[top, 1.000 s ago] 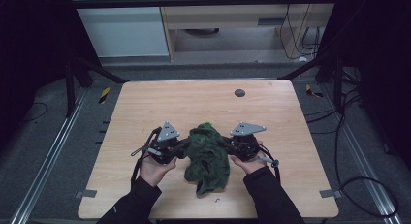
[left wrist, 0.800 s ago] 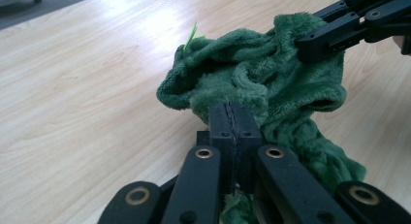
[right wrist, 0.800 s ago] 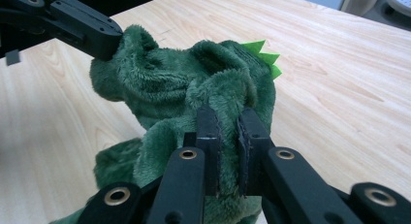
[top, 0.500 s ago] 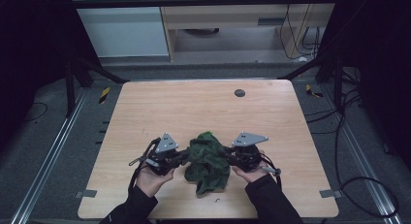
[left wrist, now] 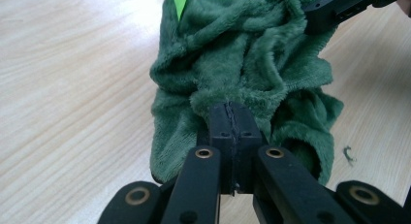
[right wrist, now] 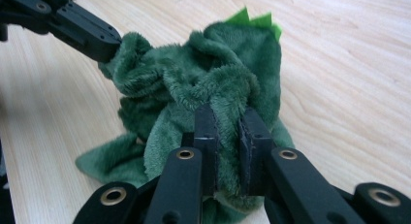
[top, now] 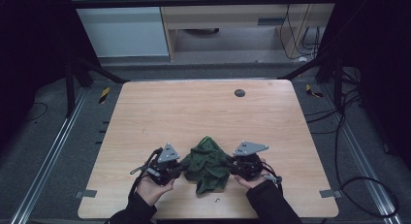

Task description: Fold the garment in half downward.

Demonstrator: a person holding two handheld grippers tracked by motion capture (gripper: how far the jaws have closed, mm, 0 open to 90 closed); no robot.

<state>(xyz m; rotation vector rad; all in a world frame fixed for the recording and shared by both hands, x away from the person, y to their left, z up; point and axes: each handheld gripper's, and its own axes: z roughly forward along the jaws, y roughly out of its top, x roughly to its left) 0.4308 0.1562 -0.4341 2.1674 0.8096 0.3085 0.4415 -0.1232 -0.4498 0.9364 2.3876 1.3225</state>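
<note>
Here, no brand, label or writing could be read on any surface.

- Left gripper (top: 180, 168): black, jointed, topped by a grey three-cornered plate; its jaws were pressed fully together on a thin fold of the green cloth (top: 208, 163), as the left gripper view showed.
- Green cloth: a plush, deep-pile fabric, bunched into soft ridges, lying on the near middle of the wooden table (top: 194, 107) between both grippers; a bright green pointed tab (left wrist: 181, 2) stood at its far edge.
- Right gripper (top: 232, 165): jaws narrow, a thick fold of cloth gripped between the pads; they had just been opening slightly.
- Table: pale wood grain, square-cornered, with a small dark round disc (top: 239, 92) near the far edge; broad bare surface lay beyond and to either side of the cloth.
</note>
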